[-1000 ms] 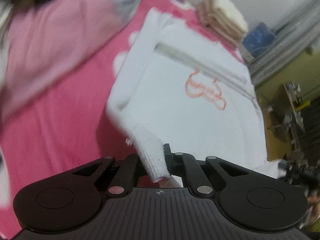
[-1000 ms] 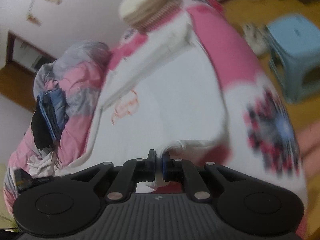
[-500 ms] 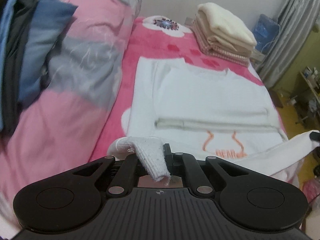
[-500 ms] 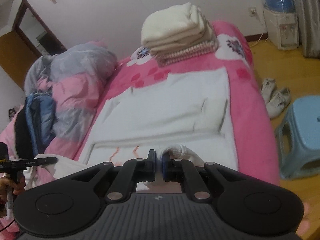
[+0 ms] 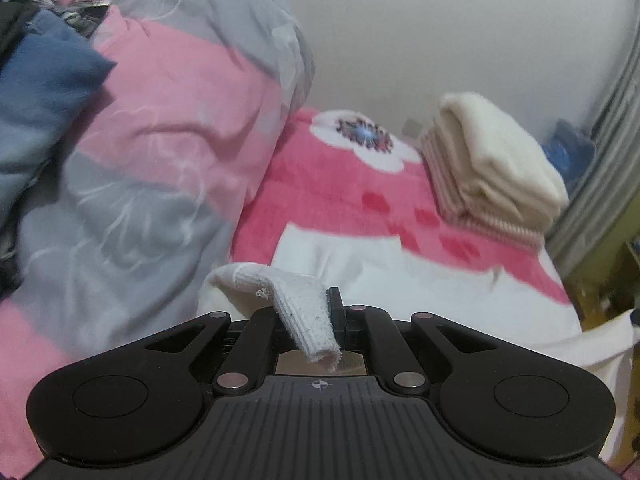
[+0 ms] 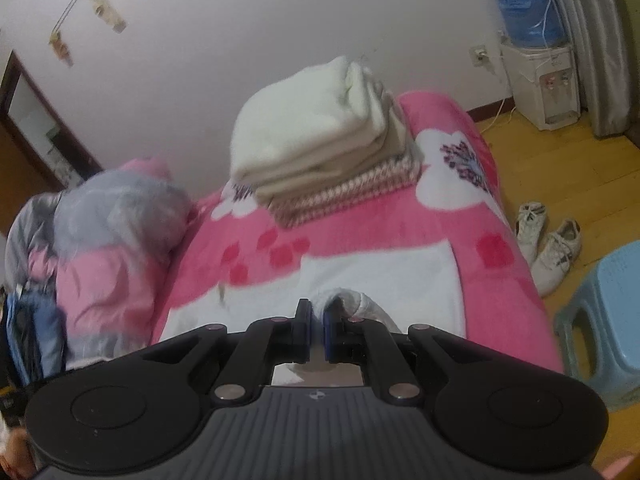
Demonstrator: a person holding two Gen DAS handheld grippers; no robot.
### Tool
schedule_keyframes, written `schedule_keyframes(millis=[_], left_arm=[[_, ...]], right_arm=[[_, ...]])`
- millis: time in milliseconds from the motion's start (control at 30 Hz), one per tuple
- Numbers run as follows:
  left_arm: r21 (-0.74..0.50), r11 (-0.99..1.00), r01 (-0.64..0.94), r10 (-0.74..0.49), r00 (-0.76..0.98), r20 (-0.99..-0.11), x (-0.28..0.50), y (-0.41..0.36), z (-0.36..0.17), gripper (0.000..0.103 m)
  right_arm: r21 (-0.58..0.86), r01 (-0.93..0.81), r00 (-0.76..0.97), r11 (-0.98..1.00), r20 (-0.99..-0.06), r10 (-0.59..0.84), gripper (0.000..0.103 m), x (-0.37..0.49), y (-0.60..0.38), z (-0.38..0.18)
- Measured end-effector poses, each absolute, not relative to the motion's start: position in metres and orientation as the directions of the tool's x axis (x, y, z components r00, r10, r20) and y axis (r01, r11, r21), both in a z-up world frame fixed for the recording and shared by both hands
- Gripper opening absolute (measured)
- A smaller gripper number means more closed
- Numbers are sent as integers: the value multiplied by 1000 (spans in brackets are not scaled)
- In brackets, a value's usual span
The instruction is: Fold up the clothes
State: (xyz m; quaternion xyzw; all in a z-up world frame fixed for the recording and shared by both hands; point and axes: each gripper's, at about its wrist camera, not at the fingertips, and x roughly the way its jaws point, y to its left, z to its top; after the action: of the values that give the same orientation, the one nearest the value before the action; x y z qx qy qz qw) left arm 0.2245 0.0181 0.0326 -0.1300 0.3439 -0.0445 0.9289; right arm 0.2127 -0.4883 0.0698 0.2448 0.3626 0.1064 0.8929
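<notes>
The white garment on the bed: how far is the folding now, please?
Done: a stack of folded clothes sits at the far end of the pink blanket. In hand: the left gripper and right gripper each pinch an edge of the white garment, which lies partly spread. Left: finish this fold and probably stack it.

Soft, even indoor light, fairly dim, with no glare and only faint shadows. Both views are motion-blurred: the folded stack and the bed smear, while each gripper body stays sharp. Fisheye bends the wall and darkens the corners.
</notes>
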Motion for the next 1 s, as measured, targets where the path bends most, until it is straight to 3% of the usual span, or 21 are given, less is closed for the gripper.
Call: schedule_keyframes(millis=[167, 533, 667, 800, 1000], left_arm=[[-264, 965, -5, -164, 772, -614, 267, 8, 23, 3], [-275, 961, -16, -183, 709, -681, 328, -1, -25, 3], [-406, 912, -52, -284, 635, -719, 349, 20, -45, 9], [-593, 792, -146, -397, 615, -681, 358, 45, -58, 12], [-819, 487, -305, -508, 663, -549, 354, 77, -78, 35]], right_arm=[[531, 24, 722, 847, -595, 353, 6, 247, -496, 48], [573, 108, 714, 813, -614, 337, 6, 305, -511, -9], [633, 159, 696, 758, -616, 369, 8, 315, -521, -30], [754, 214, 693, 621, -565, 447, 11, 320, -539, -54], [887, 256, 738, 383, -435, 516, 36, 318, -560, -79]])
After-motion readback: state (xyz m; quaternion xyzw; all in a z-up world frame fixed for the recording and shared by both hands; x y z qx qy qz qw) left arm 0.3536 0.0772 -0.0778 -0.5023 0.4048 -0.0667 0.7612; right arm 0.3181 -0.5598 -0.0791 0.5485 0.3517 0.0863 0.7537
